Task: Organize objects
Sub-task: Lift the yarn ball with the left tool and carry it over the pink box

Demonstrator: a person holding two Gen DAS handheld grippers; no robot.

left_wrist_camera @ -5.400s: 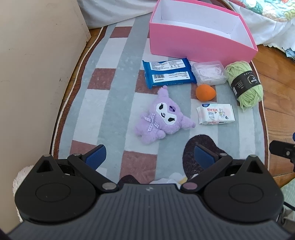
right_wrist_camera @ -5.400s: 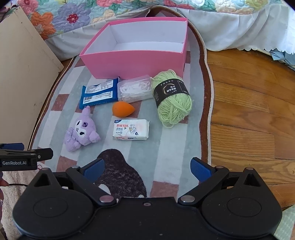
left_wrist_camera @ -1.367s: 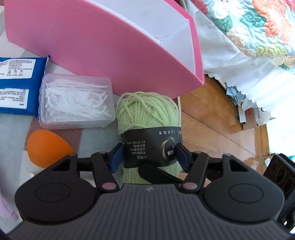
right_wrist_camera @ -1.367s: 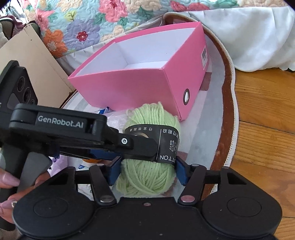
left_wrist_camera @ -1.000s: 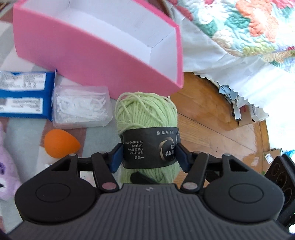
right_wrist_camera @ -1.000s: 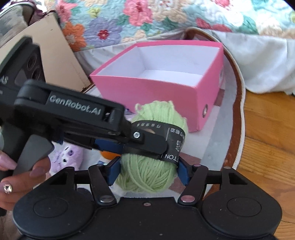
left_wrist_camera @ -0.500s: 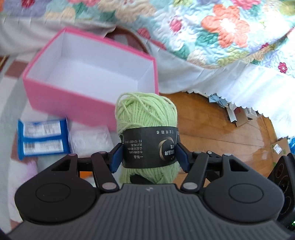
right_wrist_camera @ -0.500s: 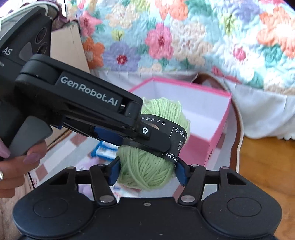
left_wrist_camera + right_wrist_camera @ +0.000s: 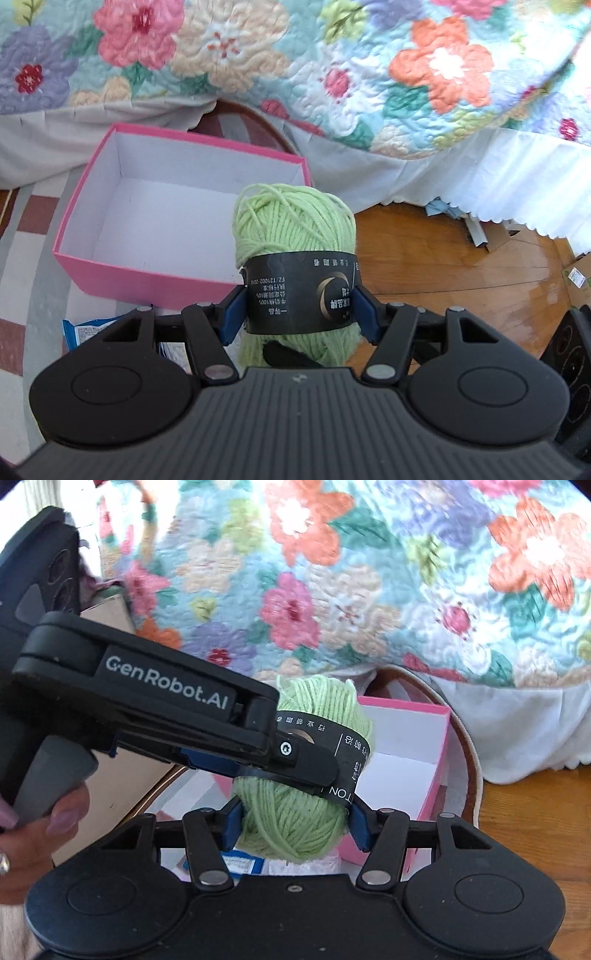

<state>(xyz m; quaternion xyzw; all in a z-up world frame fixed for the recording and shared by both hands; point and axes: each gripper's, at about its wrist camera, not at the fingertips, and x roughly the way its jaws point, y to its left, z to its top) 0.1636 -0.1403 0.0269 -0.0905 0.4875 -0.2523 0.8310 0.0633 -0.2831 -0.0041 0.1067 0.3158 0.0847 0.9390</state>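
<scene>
Aloft | both tongs, left and right, clamp yarn | box interior (left view only)

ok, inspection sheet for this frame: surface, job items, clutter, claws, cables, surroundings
Surface: striped rug on a wooden floor.
Job's things: green yarn ball with a black label, held in the air; pink box open, white inside, nothing seen in it; blue packet on the rug in front of the box, mostly hidden.
Clutter: paper and cardboard scraps under the bed's edge.
Claws: left claw shut on the yarn's label band; right claw shut on the yarn below the band, so both hold it.
Cables: nothing seen.
Surroundings: floral quilt with white bed skirt behind the box; tan board at the left.
</scene>
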